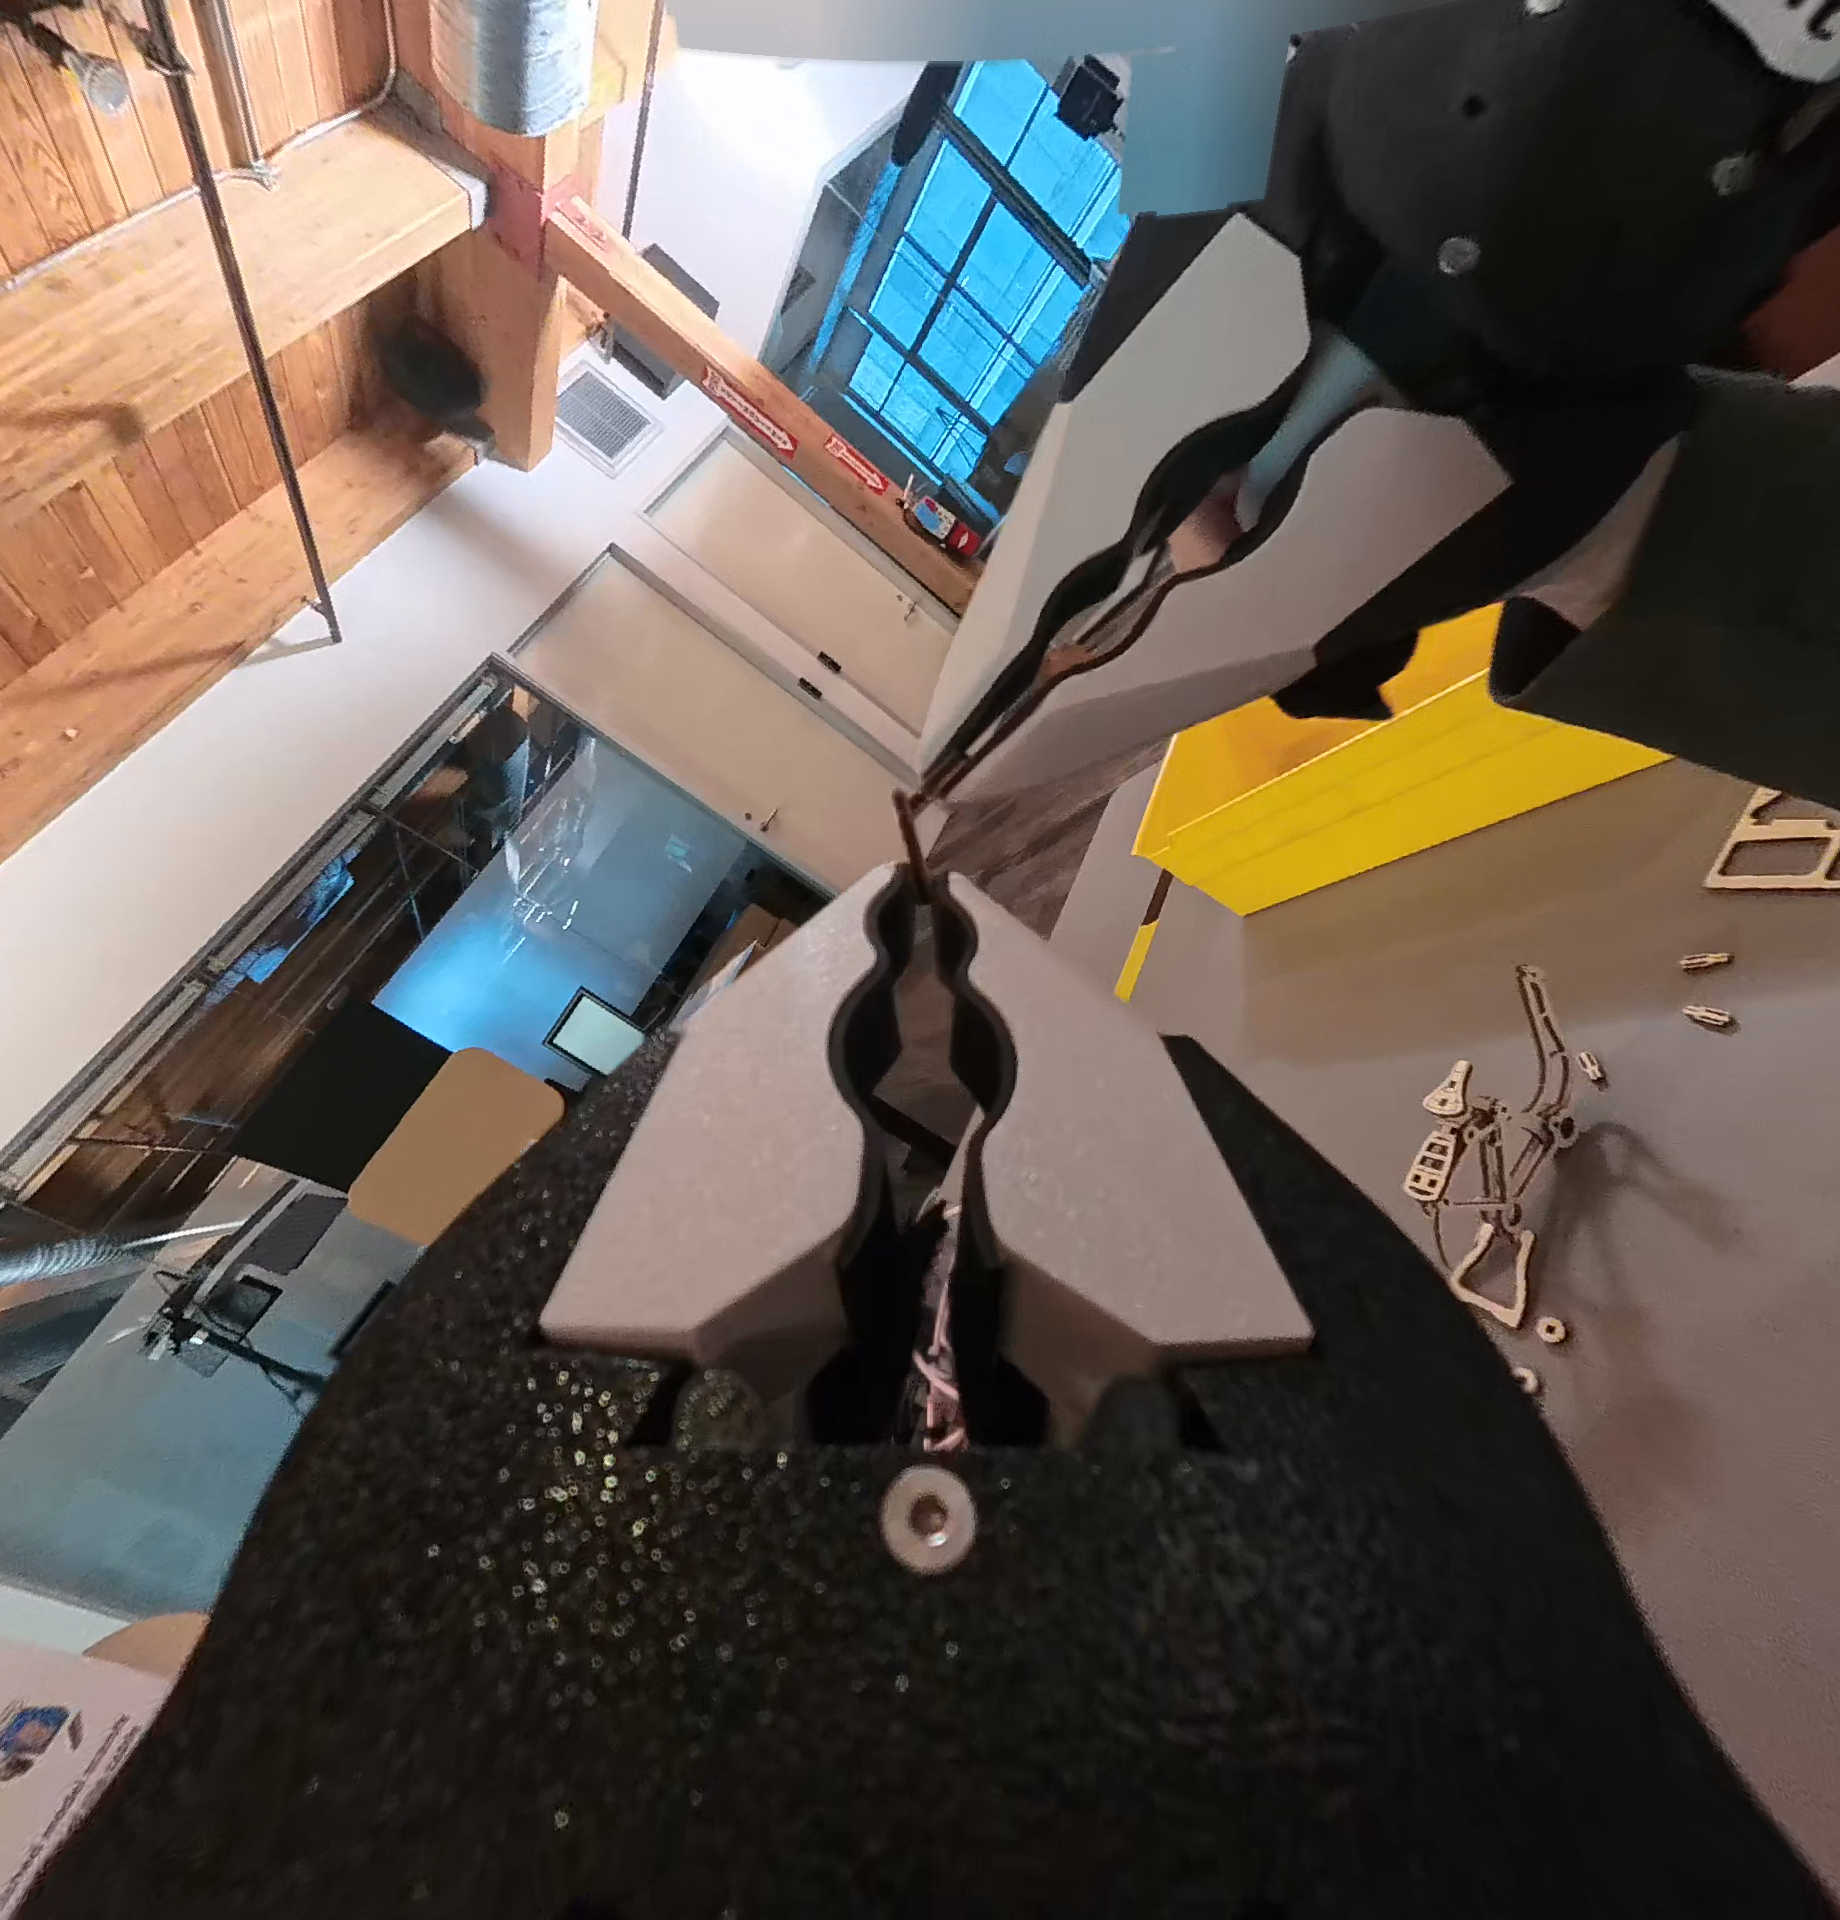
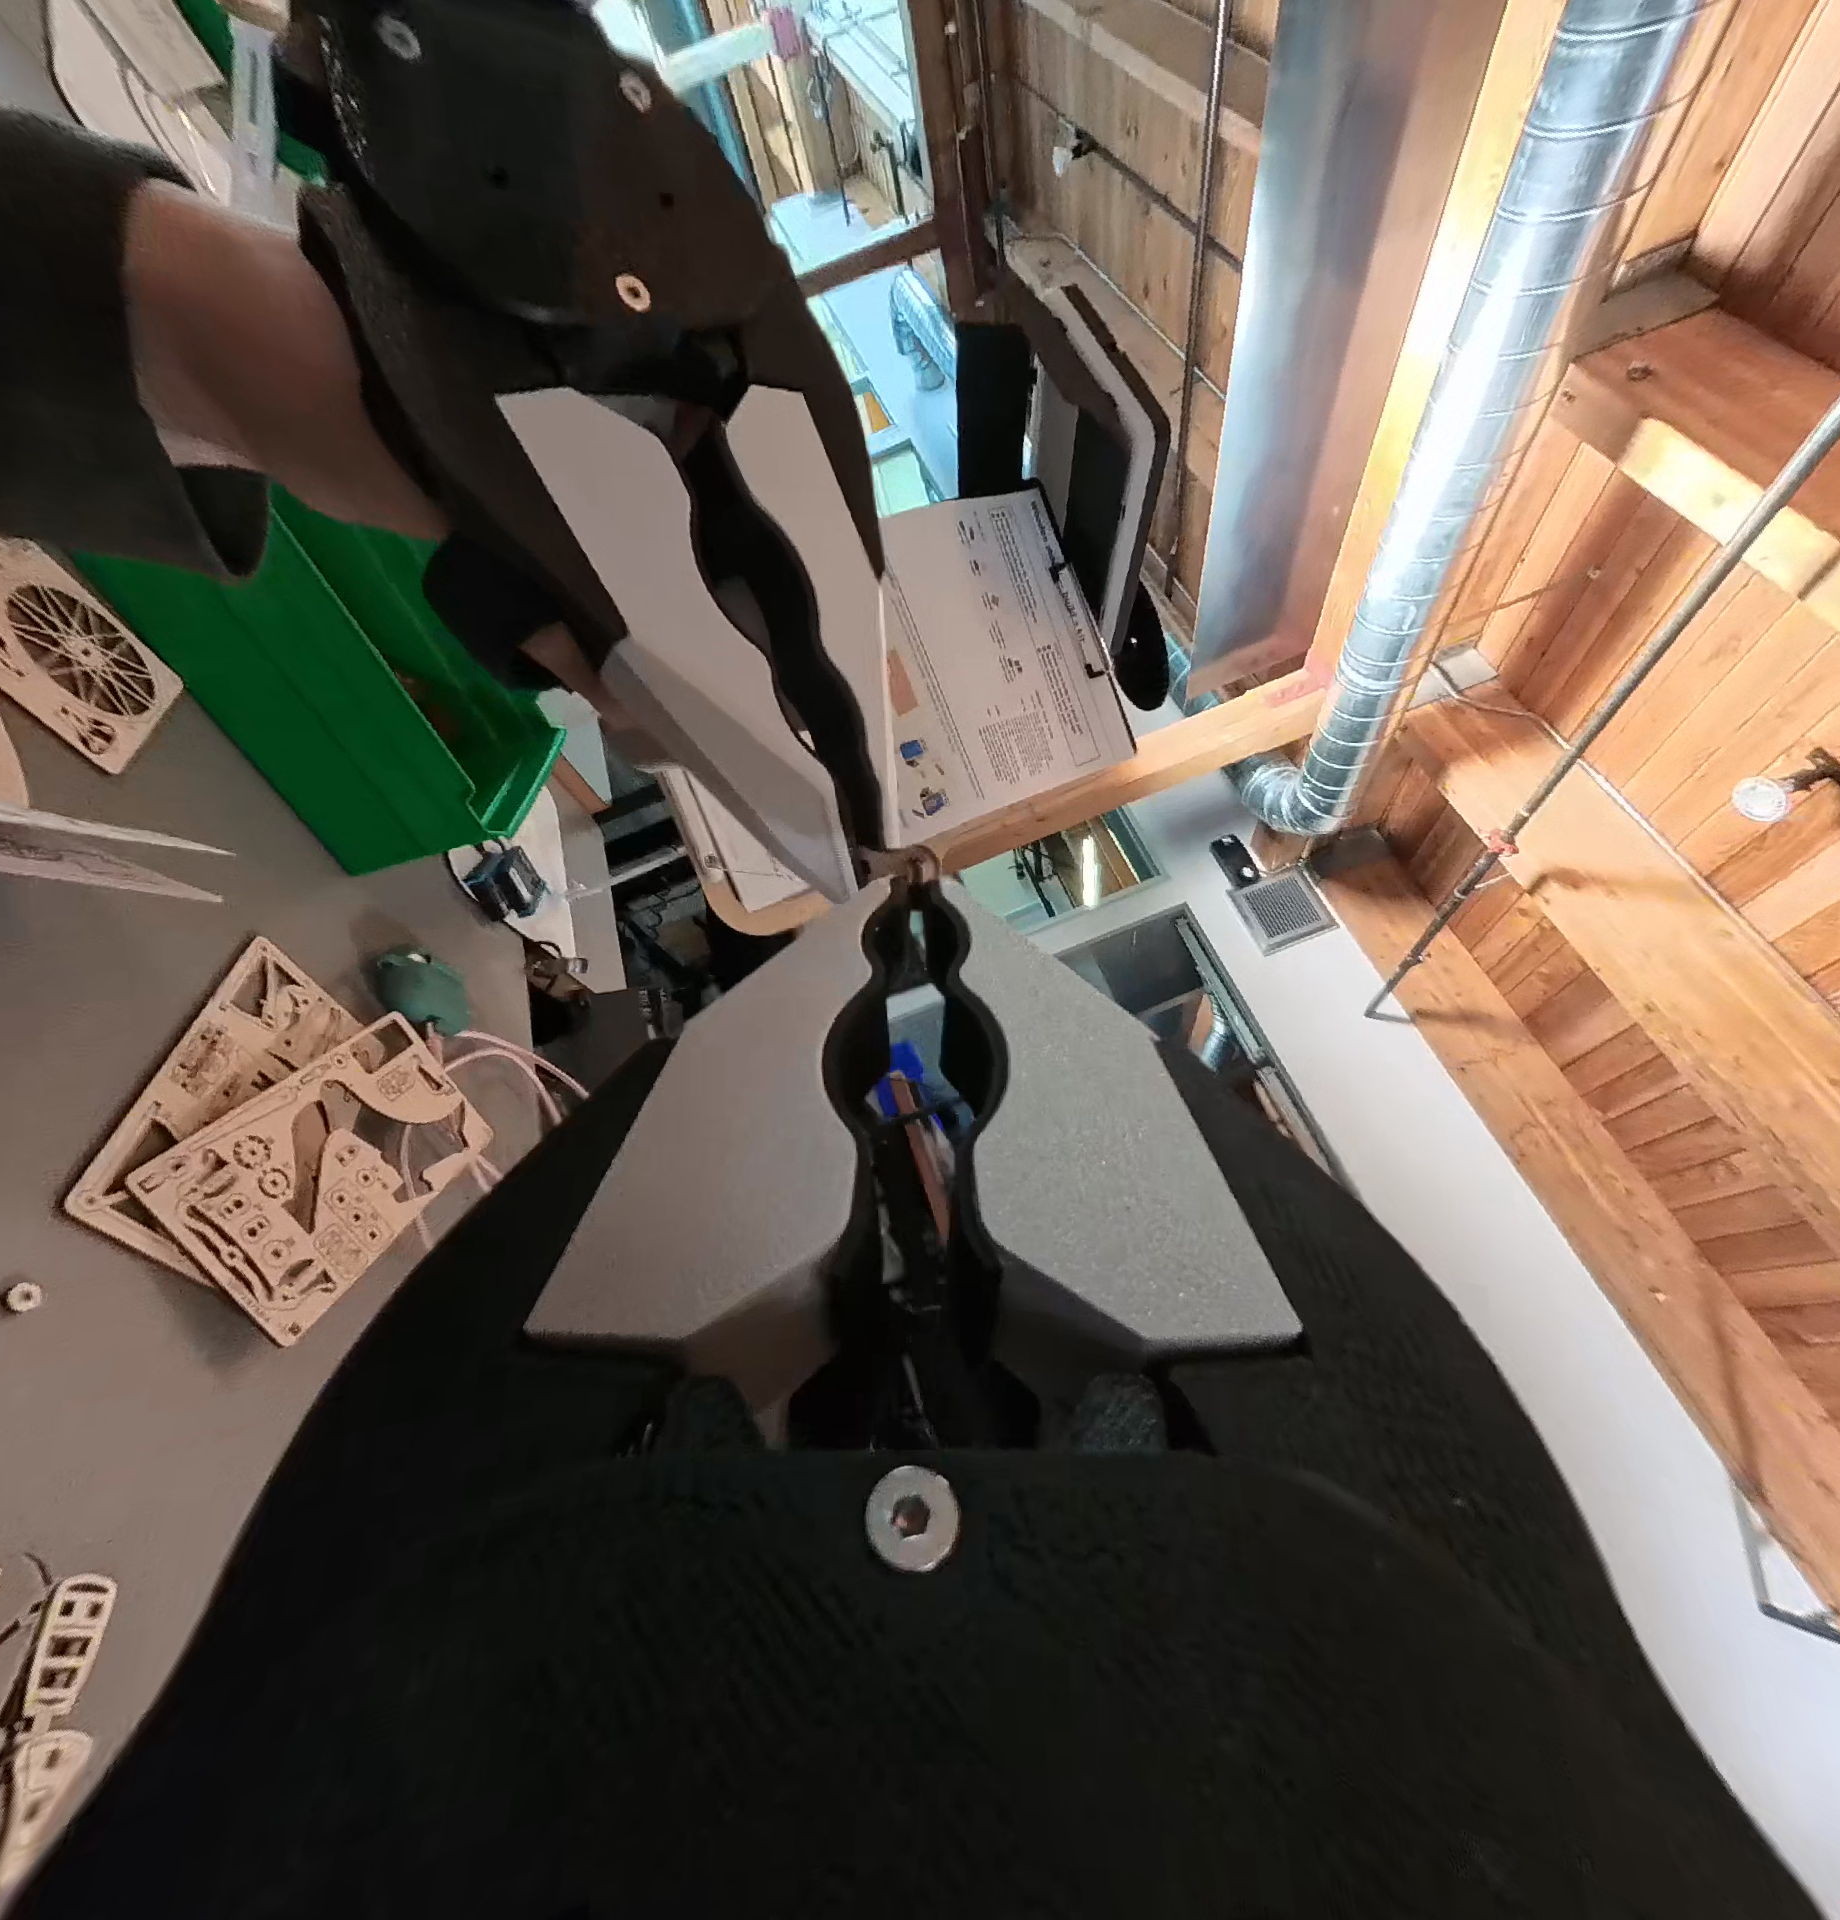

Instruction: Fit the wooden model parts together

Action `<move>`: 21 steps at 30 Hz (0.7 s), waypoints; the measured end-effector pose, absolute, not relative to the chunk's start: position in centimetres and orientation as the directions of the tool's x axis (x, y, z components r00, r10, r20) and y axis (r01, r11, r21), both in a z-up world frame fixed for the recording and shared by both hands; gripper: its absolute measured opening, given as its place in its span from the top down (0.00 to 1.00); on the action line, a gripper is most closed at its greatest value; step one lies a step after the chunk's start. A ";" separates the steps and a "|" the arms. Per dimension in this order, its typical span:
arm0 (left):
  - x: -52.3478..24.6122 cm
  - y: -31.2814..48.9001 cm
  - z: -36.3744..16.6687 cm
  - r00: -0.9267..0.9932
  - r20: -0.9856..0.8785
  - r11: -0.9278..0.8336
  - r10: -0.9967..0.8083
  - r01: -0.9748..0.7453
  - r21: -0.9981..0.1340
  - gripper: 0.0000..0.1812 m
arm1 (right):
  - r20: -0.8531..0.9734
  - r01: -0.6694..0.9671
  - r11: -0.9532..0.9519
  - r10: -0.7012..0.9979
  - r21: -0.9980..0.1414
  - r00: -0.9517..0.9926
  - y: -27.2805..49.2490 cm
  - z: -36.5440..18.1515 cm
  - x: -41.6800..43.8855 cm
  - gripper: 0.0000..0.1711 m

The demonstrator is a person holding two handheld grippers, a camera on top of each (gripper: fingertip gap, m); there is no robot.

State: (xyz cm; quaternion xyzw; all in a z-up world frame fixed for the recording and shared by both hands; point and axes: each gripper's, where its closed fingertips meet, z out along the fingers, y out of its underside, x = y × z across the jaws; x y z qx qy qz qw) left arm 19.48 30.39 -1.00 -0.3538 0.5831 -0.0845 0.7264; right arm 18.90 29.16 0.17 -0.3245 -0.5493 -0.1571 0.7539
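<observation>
Where tips meet: two tongs [image 1: 916,883], one wooden part [image 1: 912,836].

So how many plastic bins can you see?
2: a yellow bin in the left wrist view, a green bin in the right wrist view; others may be hidden.

Grey fingers [image 1: 791,1091], yellow bin [image 1: 1363,790], green bin [image 2: 303,686], pale cut-patterned wooden sheets [image 2: 272,1143].

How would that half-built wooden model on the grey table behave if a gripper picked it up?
The half-built wooden model looks cut from thin sheet with open lattice, so it is probably very light. Its slim struts look fragile under a hard squeeze. Lying loosely on the table, it would likely slide when nudged.
</observation>
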 end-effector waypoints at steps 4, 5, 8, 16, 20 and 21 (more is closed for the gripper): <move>19.3 30.9 -0.3 0.367 -0.761 0.713 -0.534 -0.287 -0.639 1.00 | 0.938 0.668 0.704 -0.010 -0.239 0.347 29.7 0.9 18.8 1.00; 19.2 31.0 -0.1 0.379 -0.758 0.709 -0.531 -0.291 -0.643 1.00 | 0.937 0.682 0.695 -0.036 -0.226 0.347 29.8 1.0 18.7 0.99; 19.0 30.8 0.1 0.383 -0.764 0.724 -0.520 -0.277 -0.632 1.00 | 0.934 0.687 0.694 -0.057 -0.218 0.353 29.7 1.2 18.5 1.00; 19.0 30.1 0.3 0.373 -0.791 0.762 -0.485 -0.265 -0.591 0.99 | 0.921 0.657 0.706 -0.019 -0.264 0.389 29.4 1.6 18.5 0.99; 18.9 30.2 0.3 0.367 -0.795 0.762 -0.483 -0.271 -0.588 0.99 | 0.923 0.656 0.713 -0.032 -0.247 0.383 29.3 1.5 18.1 1.00; 18.9 30.1 0.3 0.366 -0.797 0.765 -0.481 -0.269 -0.585 0.99 | 0.925 0.658 0.716 -0.043 -0.235 0.377 29.2 1.5 18.2 1.00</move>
